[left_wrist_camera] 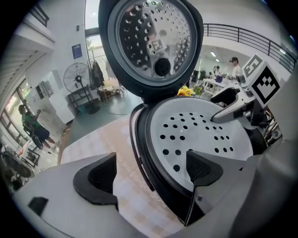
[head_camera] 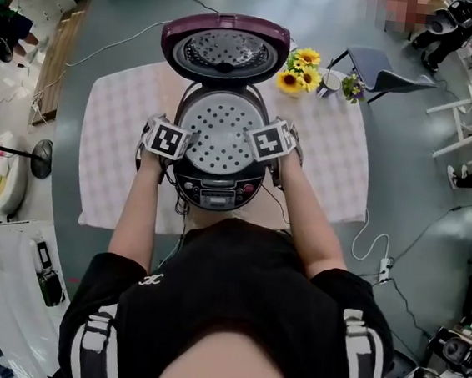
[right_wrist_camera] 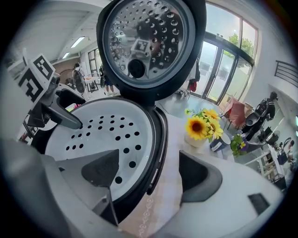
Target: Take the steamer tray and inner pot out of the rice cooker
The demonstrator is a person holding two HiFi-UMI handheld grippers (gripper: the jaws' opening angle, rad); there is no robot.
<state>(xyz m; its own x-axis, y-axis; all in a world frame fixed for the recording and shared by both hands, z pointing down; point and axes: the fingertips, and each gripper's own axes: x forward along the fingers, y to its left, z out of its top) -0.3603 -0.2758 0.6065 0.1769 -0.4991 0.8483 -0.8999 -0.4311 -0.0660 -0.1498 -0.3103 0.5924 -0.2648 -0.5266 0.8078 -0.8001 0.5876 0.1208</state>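
Two sides covered: left hand-held gripper (left_wrist_camera: 150, 174) & right hand-held gripper (right_wrist_camera: 151, 173) each straddle the rice cooker (head_camera: 217, 189) rim, jaws wide apart, nothing held. One jaw hangs over the steamer tray (head_camera: 219, 132), the other outside the wall. Tray sits flat in cooker mouth, lid (head_camera: 225, 50) up behind, directly btwn both grippers, equally near each. Inner pot not visible, presumably under tray. Next prob: pinch opposite tray edges, lift straight up.
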